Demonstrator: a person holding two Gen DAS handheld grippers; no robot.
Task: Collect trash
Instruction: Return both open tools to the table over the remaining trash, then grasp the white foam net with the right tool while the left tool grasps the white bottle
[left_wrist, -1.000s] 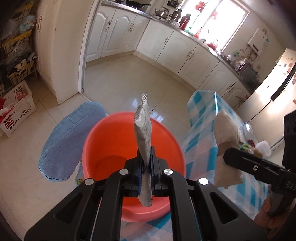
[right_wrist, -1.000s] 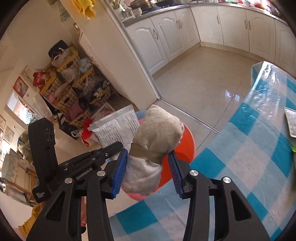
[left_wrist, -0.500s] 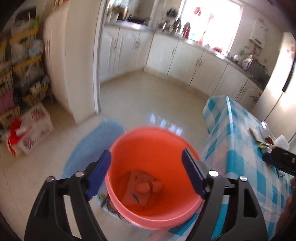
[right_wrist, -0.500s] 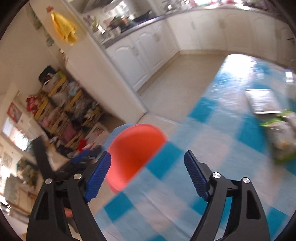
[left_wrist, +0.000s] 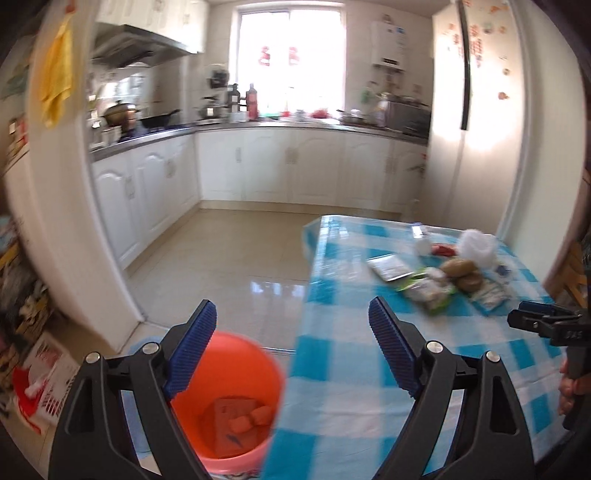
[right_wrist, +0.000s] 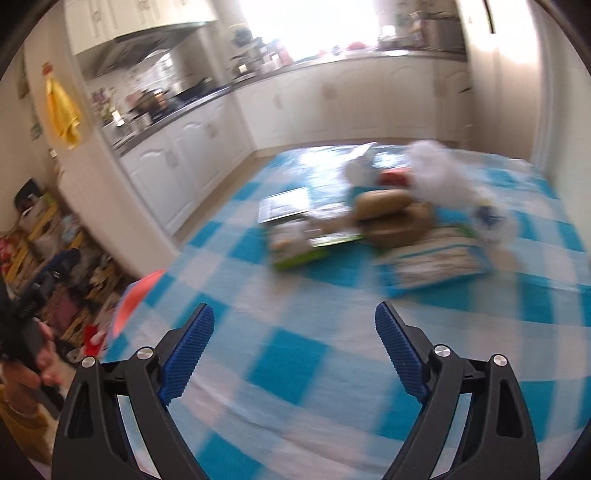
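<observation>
An orange bucket (left_wrist: 236, 402) stands on the floor at the table's near left corner, with wrappers and crumpled paper inside. My left gripper (left_wrist: 291, 347) is open and empty above the bucket's rim and table edge. My right gripper (right_wrist: 293, 354) is open and empty over the blue checked tablecloth (right_wrist: 295, 295). A blurred pile of trash lies further along the table: brown crumpled wads (right_wrist: 391, 218), green-edged wrappers (right_wrist: 299, 243), a flat silver packet (right_wrist: 286, 205), a white plastic bag (right_wrist: 439, 170). The pile also shows in the left wrist view (left_wrist: 443, 277).
White kitchen cabinets (left_wrist: 258, 166) line the far walls, a fridge (left_wrist: 476, 122) stands right of the table. Cluttered shelves and baskets (right_wrist: 48, 236) stand at left. A wooden chair (left_wrist: 570, 273) is at the table's right side. The tiled floor (left_wrist: 229, 258) lies beyond the bucket.
Both grippers opened and dropped their loads, the silver packet and the brown wad, into the bucket. Both then lifted and swung right toward the trash pile on the table.
</observation>
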